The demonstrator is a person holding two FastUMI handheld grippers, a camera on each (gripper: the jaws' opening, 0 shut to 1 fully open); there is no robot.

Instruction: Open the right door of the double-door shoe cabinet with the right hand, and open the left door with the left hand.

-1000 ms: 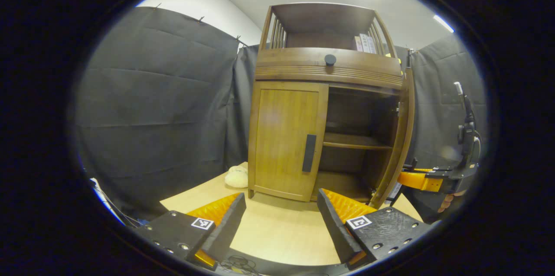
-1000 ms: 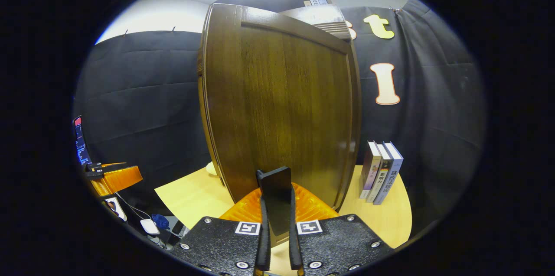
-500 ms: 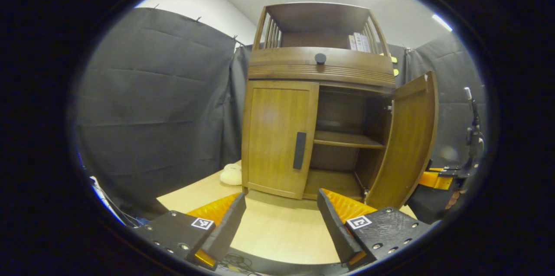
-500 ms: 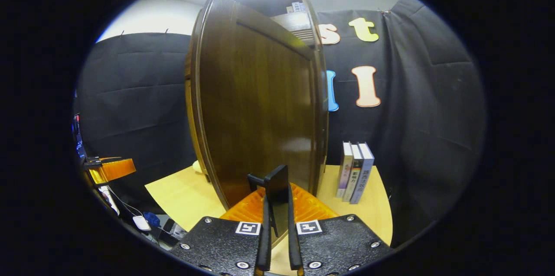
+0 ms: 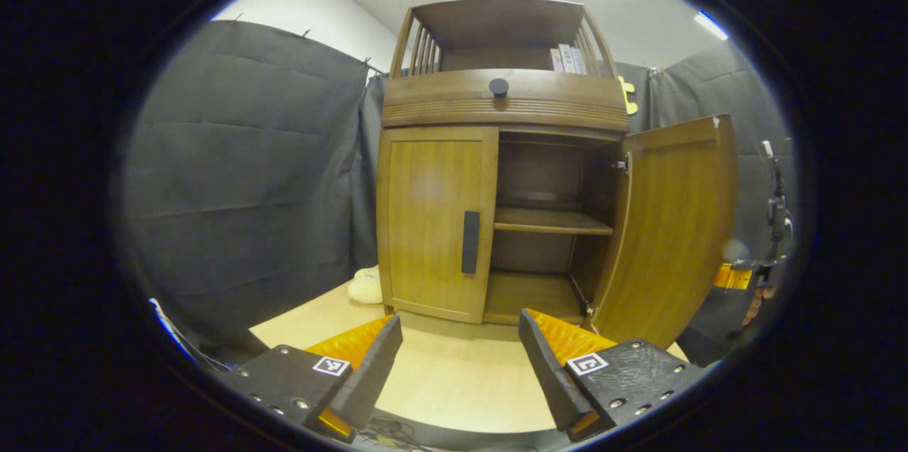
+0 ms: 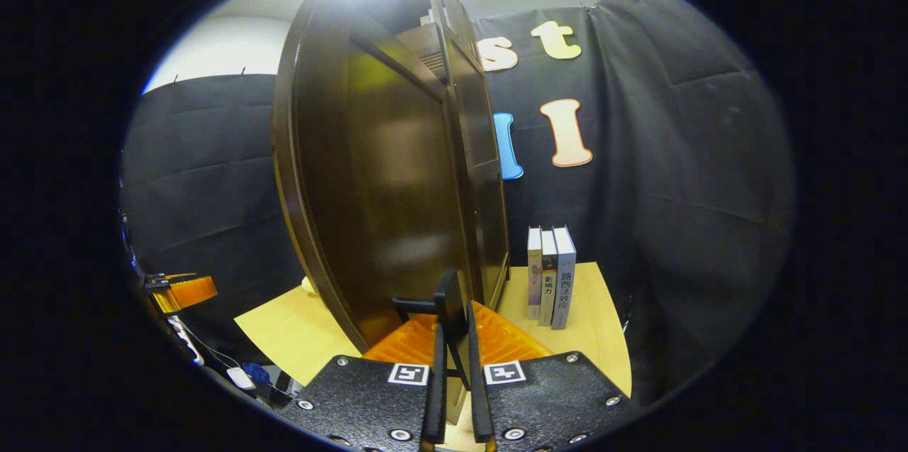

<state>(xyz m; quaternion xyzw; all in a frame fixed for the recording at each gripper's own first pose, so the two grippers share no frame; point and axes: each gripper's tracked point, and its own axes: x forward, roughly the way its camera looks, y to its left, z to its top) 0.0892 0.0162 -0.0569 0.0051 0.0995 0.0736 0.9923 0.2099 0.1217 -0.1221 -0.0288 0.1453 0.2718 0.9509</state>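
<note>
The wooden shoe cabinet stands on the pale table. Its left door is closed, with a dark vertical handle at its inner edge. The right door is swung wide open, baring the inner shelf. My left gripper is open and hangs in front of the cabinet, short of the left door. In the right gripper view my right gripper is shut on the right door's dark handle, with the door's outer face close in front.
A white plush lump lies by the cabinet's left foot. Three books stand on the table beside the cabinet's right side. More books sit in the top shelf above a drawer knob. Black cloth walls surround the table.
The right door has swung from about edge-on to wide open, pulled by my right gripper. The left gripper stayed open and shifted so the cabinet sits more to the left.
</note>
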